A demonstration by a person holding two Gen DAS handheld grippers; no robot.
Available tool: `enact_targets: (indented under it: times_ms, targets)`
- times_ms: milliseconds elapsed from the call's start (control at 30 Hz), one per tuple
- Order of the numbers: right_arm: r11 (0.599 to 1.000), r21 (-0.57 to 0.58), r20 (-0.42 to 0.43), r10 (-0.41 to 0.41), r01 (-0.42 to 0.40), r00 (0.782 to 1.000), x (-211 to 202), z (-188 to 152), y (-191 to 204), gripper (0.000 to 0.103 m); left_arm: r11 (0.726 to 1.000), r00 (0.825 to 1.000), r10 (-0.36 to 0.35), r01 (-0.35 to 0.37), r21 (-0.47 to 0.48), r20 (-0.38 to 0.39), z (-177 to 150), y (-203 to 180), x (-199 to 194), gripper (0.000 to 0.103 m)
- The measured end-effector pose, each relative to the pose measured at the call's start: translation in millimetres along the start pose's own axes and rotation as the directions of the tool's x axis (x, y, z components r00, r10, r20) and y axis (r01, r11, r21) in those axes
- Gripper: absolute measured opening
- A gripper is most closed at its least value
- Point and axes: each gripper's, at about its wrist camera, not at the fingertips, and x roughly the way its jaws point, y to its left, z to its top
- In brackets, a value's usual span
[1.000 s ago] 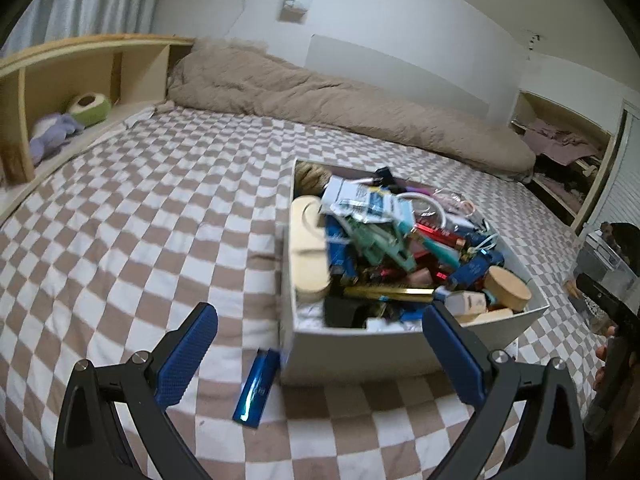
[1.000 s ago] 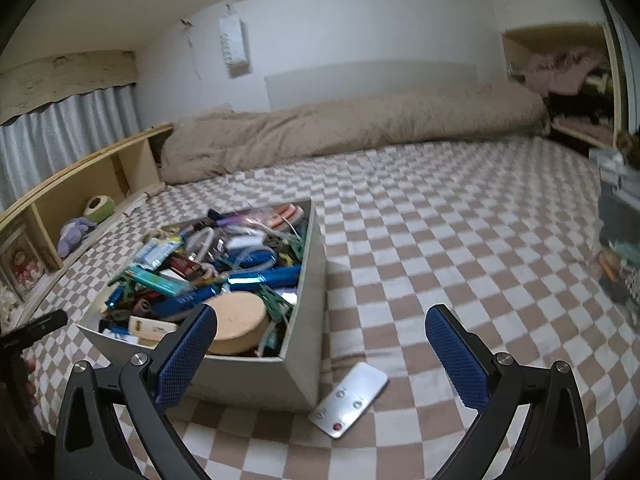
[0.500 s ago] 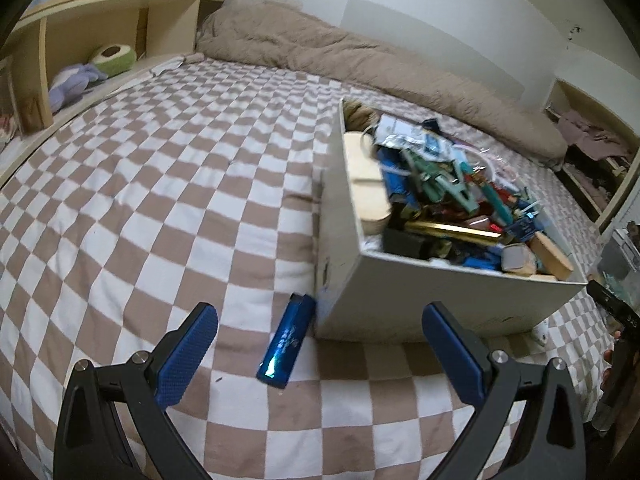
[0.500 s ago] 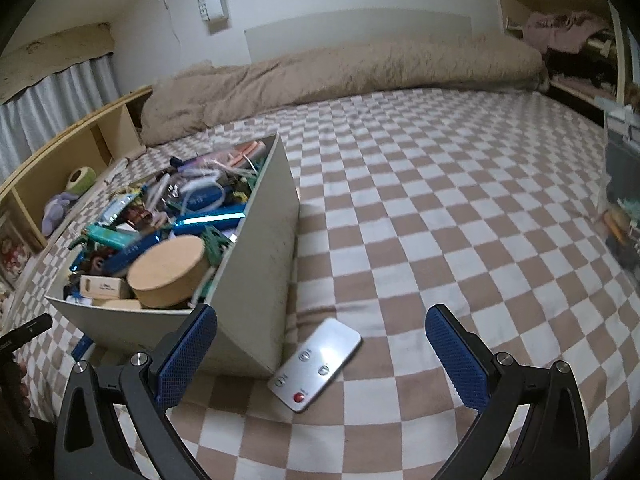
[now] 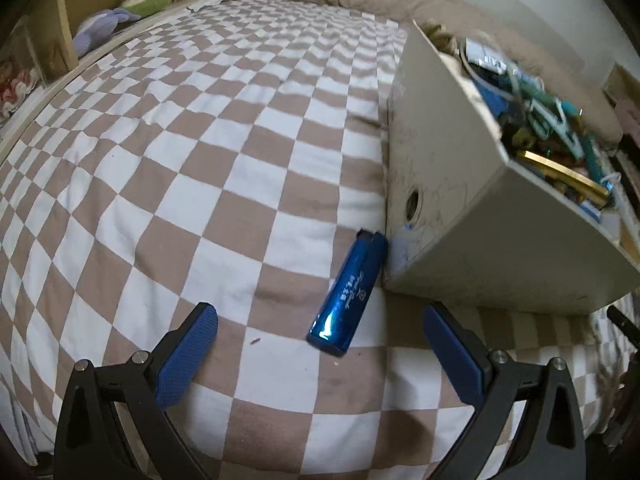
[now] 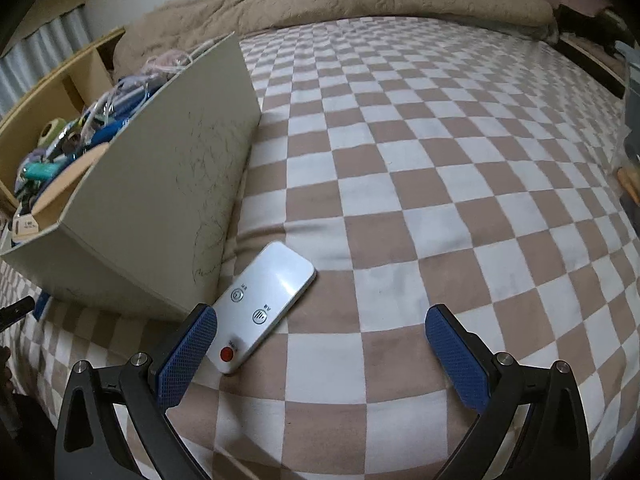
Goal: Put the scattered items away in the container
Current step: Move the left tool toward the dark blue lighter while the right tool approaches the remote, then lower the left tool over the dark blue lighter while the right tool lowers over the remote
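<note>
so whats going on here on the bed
A person holds a gripper in each hand over a checked bedspread. The open left gripper lines up on a blue lighter beside the full box. The open right gripper nears a white remote. Nothing is gripped yet.

A checkered bedspread (image 5: 224, 128) covered the bed; a tan duvet (image 6: 360, 0) lay along its far edge, a wooden shelf (image 5: 72, 36) holding plush toys (image 5: 100, 28) at its left edge.
</note>
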Motion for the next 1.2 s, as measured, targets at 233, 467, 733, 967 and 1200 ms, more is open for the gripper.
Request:
enact_targets:
  times_ms: [233,467,733,967,1200]
  targets:
    - [0.993,-0.115,-0.063,-0.033,0.026,0.997,10.7,-9.3,22.1,0.103,0.995,0.995,0.088,-0.087,0.045,-0.035,-5.1,-8.8,10.6,0.103]
    - [0.983,-0.179,-0.071,-0.051,0.038,0.996,9.5,-18.4,34.6,0.103,0.98,0.981,0.191,-0.188,0.059,-0.041,-6.2,-10.3,18.1,0.103]
    - [0.979,-0.201,-0.082,-0.042,0.025,0.996,8.4,-27.6,38.2,0.103,0.974,0.973,0.226,-0.224,0.032,-0.04,-1.6,-2.8,21.4,0.103]
    - [0.987,-0.157,-0.074,-0.057,0.045,0.996,2.3,-33.1,22.4,0.103,0.963,0.963,0.268,-0.268,-0.006,-0.036,12.2,11.1,18.0,0.103]
    - [0.992,-0.082,-0.067,-0.097,0.091,0.993,-5.8,-36.4,-6.0,0.103,0.953,0.956,0.293,-0.294,-0.068,-0.022,25.8,32.0,23.5,0.103]
